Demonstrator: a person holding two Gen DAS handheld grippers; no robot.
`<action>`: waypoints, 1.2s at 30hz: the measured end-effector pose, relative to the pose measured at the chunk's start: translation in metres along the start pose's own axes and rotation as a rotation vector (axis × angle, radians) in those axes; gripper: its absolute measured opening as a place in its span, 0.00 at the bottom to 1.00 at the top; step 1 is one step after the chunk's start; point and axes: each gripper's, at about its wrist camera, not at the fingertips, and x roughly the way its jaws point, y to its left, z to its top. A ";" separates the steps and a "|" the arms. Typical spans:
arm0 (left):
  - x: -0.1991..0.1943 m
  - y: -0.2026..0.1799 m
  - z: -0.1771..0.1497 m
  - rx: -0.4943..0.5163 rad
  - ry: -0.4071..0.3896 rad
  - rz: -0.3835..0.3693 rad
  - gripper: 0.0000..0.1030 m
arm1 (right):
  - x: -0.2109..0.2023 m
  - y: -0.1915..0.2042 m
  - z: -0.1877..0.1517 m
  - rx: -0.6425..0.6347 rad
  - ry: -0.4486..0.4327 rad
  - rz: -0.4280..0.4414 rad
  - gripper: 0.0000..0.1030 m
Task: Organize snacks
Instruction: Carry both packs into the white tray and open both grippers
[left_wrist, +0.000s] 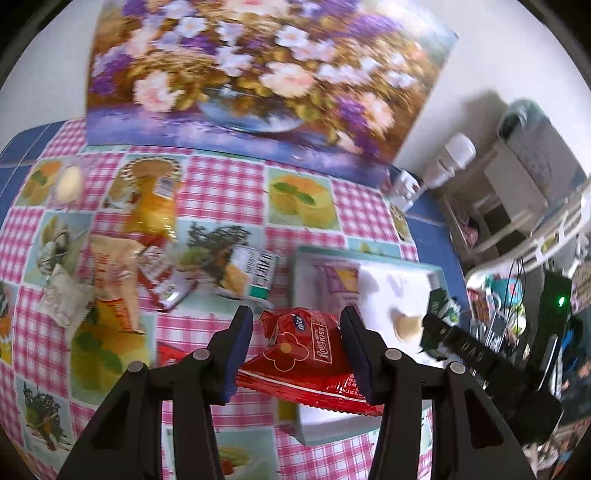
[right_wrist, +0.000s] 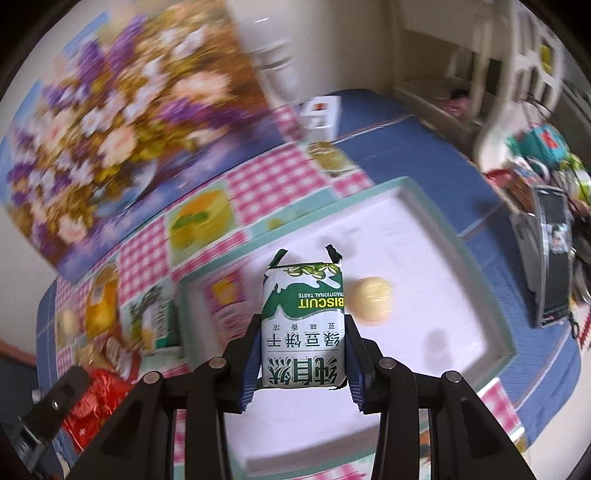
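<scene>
the left claw (left_wrist: 295, 354) grips a red snack packet (left_wrist: 306, 362) above the near-left edge of the teal-rimmed tray (left_wrist: 306, 254). the right claw (right_wrist: 301, 354) grips a green-and-white biscuit packet (right_wrist: 303, 325) over the tray's white floor, near a pale round bun (right_wrist: 370, 301). other snacks lie on the checked desk (left_wrist: 221, 177).

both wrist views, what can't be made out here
- Left wrist view: loose snack packets on the tablecloth, motion blur smears their print.
- Left wrist view: purple packet in the tray, partly covered by the held red packet.
- Right wrist view: tray floor behind the held green biscuit pack.
</scene>
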 end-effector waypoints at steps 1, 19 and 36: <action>0.003 -0.005 -0.001 0.012 0.007 0.002 0.49 | -0.001 -0.007 0.002 0.011 -0.005 -0.015 0.41; 0.064 -0.073 -0.029 0.149 0.135 0.037 0.50 | 0.020 -0.070 0.014 0.092 0.065 -0.110 0.41; 0.076 -0.080 -0.037 0.180 0.176 0.091 0.61 | 0.027 -0.073 0.013 0.102 0.092 -0.106 0.43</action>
